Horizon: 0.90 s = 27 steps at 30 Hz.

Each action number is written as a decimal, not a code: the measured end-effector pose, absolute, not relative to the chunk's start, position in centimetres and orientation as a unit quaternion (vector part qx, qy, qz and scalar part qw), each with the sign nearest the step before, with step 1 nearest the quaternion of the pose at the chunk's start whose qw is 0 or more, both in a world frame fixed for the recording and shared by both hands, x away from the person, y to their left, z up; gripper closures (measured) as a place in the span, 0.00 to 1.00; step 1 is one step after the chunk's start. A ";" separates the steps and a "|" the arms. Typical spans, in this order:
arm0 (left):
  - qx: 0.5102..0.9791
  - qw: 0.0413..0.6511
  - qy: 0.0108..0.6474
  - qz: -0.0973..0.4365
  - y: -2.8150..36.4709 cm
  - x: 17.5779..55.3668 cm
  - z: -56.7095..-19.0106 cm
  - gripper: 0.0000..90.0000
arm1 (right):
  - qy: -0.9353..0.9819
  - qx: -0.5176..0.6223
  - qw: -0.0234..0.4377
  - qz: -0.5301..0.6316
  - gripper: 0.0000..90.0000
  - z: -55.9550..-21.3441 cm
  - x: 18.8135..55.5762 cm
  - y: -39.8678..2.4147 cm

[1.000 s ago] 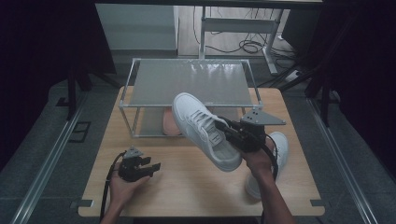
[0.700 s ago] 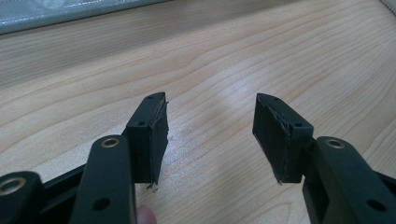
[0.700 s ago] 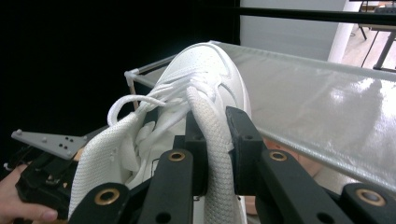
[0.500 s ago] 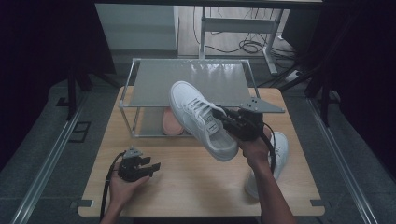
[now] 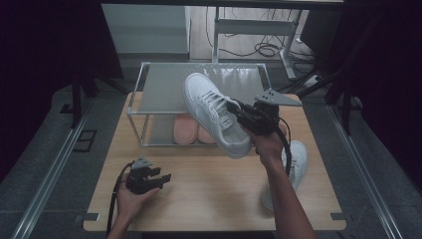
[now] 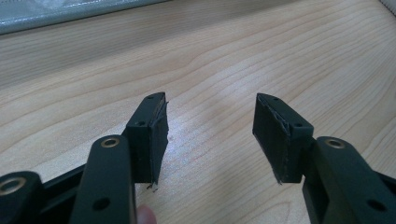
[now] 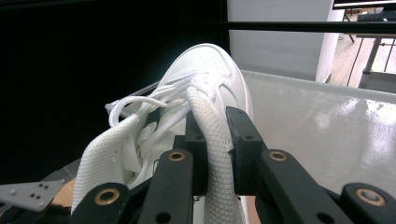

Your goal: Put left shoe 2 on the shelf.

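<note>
A white sneaker [image 5: 214, 112] hangs in the air over the front edge of the glass-topped rack [image 5: 159, 82], toe pointing up and away. My right gripper [image 5: 238, 113] is shut on the padded collar of this white sneaker [image 7: 205, 93], the rim pinched between both jaws. A second white sneaker [image 5: 293, 167] lies on the wooden table [image 5: 209, 199] at the right, partly behind the right forearm. My left gripper [image 5: 154, 179] rests low at the front left of the table, its jaws apart with only bare wood [image 6: 210, 84] between them.
A pair of pink slippers [image 5: 191, 130] sits on the rack's lower shelf. The rack's grey top is bare and shiny. Dark floor, metal rails and a desk frame with cables surround the table.
The right gripper has carried the white sneaker up and farther toward the rack's top. The left gripper has stayed where it was.
</note>
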<state>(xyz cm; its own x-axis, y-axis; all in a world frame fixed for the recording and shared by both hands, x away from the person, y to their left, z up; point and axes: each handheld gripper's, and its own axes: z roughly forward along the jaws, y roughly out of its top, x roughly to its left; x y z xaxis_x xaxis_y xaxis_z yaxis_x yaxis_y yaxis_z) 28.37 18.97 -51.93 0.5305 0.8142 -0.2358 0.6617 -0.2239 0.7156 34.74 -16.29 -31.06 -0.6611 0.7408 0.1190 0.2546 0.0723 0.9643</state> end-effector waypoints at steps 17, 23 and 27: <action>0.776 0.404 0.475 0.094 19.1 28.4 -51.9 0.51 | 0.690 0.373 0.208 0.584 0.89 -30.0 38.7 -14.8; 0.772 0.410 0.476 0.095 19.2 28.3 -51.7 0.51 | 0.681 0.388 0.198 0.588 0.89 -29.5 40.5 -14.4; 0.772 0.411 0.475 0.094 19.2 28.3 -51.7 0.51 | 0.677 0.394 0.201 0.588 0.89 -29.3 41.8 -13.9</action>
